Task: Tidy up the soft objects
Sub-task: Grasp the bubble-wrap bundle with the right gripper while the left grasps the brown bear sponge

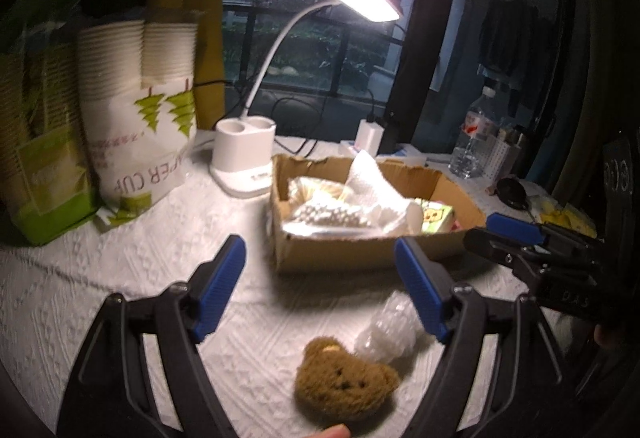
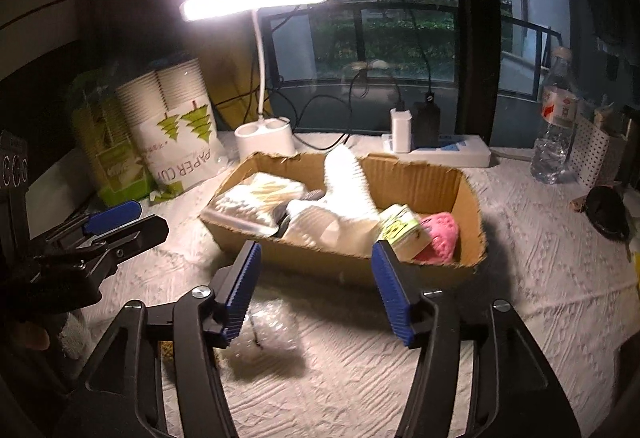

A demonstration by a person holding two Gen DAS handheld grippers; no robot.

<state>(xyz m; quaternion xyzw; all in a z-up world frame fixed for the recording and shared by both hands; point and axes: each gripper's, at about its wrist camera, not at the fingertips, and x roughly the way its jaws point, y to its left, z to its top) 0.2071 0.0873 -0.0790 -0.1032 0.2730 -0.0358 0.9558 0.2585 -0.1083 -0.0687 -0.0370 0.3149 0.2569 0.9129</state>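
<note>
Left wrist view: left gripper point(image 1: 320, 270), jaws wide, nothing between the pads. Cardboard box point(image 1: 340, 250) just beyond the fingertips, holding a white cloth point(image 1: 376, 186) and packets. Brown plush bear point(image 1: 346, 382) on the tablecloth point(image 1: 120, 278) before the box, clear plastic bag point(image 1: 386, 334) touching it.

Right wrist view: right gripper point(image 2: 316, 290), jaws apart, empty. Pink soft item point(image 2: 440, 236) in the box's right end; plastic bag on the cloth before the box.

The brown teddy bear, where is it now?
In the left wrist view, the brown teddy bear lies on the white tablecloth, beside the clear plastic bag, outside the cardboard box.
</note>
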